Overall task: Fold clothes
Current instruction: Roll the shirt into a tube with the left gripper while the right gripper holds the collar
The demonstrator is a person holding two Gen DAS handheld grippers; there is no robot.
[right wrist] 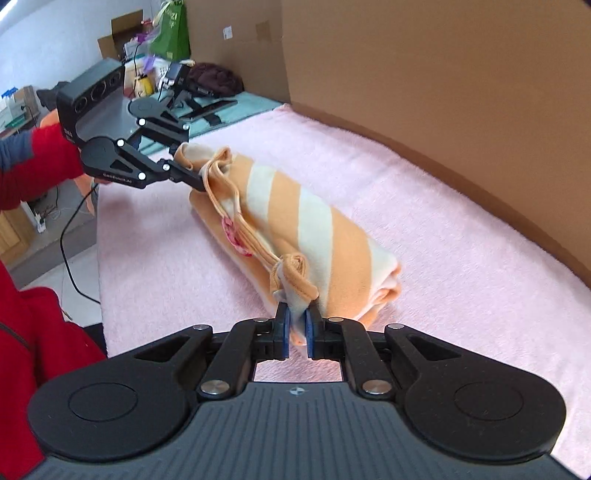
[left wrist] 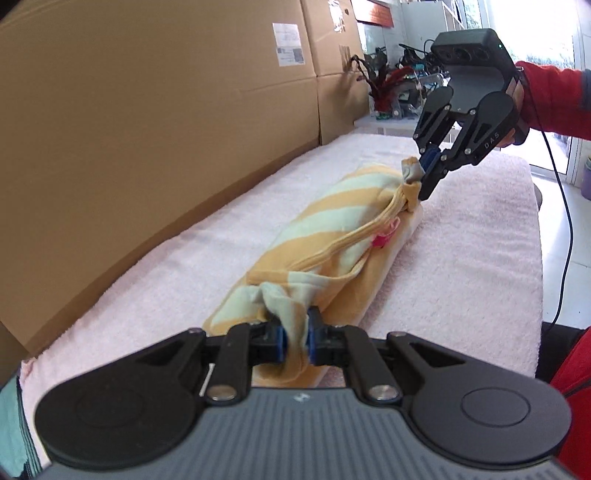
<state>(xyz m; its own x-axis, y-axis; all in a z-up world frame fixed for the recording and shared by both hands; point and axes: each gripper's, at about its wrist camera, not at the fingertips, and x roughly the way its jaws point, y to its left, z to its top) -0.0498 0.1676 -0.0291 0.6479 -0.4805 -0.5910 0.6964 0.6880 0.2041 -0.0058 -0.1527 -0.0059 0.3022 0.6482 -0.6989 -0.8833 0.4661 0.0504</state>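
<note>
An orange and pale striped garment (left wrist: 332, 236) lies folded into a long bundle on the pink towel (left wrist: 184, 266). My left gripper (left wrist: 295, 341) is shut on a bunched corner at the near end. At the far end my right gripper (left wrist: 424, 177), held by a hand in a red sleeve, pinches the other corner. In the right wrist view my right gripper (right wrist: 295, 332) is shut on the garment (right wrist: 314, 225) at its near corner. There the left gripper (right wrist: 197, 182) grips the far corner. Both held corners are lifted slightly above the bundle.
A wall of large cardboard boxes (left wrist: 147, 129) runs along the far side of the towel (right wrist: 443, 206). A potted plant (left wrist: 380, 88) and clutter stand beyond one end. A teal cloth (right wrist: 236, 107) and a green bag (right wrist: 171, 31) lie beyond the other. A cable (left wrist: 565, 221) hangs at the table edge.
</note>
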